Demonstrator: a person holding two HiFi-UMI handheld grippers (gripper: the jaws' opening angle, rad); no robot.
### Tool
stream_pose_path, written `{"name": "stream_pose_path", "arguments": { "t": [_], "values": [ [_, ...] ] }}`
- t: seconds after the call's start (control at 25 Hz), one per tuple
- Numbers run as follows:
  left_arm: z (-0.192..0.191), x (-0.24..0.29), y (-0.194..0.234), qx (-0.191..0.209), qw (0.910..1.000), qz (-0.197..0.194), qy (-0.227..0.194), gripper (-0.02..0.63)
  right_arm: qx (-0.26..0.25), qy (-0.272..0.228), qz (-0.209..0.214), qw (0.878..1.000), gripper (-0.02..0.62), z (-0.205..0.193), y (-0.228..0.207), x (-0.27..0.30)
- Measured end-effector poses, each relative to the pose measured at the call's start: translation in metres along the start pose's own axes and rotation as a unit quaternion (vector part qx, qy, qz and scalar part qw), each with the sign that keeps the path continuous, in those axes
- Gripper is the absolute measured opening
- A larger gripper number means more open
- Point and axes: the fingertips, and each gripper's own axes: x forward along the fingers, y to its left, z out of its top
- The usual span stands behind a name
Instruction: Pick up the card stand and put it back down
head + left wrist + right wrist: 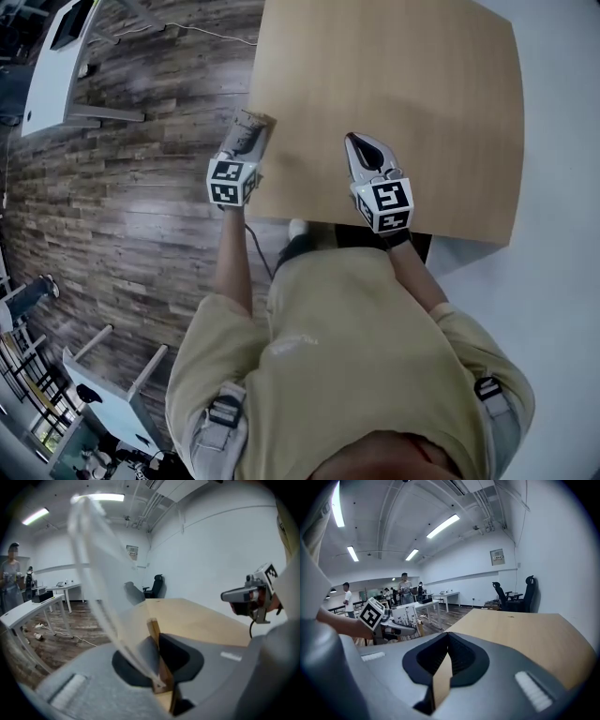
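**Left gripper clamped on card stand at table edge**

A light wooden table (422, 94) stands on dark plank flooring (122, 187); white walls lie beyond the table. The left gripper (253, 122) sits at the table's left edge. Its jaws pinch the card stand (155, 631), a small wooden base with a clear sheet (93, 569) rising tilted from it. Whether the base touches the table cannot be told. The right gripper (361, 142) hangs over the table's near edge, its jaws pressed together with nothing between them.
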Motion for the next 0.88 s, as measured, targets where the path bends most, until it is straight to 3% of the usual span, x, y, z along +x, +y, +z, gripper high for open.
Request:
{"name": "stream_pose_path", "arguments": {
  "t": [0.2,0.36,0.6,0.88],
  "values": [
    [-0.01,0.029,0.041,0.063,0.997,-0.03,0.033,0.043,0.014,0.0,0.008,1.0,0.006,-0.009,-0.01,0.016],
    [0.005,0.052,0.076,0.113,0.9923,-0.046,0.024,0.041,0.031,0.008,0.001,0.999,0.006,-0.021,-0.026,0.036],
    [0.02,0.095,0.097,0.189,0.9724,-0.134,0.028,0.041,0.057,0.026,-0.019,0.998,0.006,-0.041,-0.05,0.063],
    [0.017,0.169,0.079,0.193,0.9524,-0.234,0.028,0.041,0.075,0.046,-0.035,0.995,0.006,-0.062,-0.08,0.09]
  ]
}}
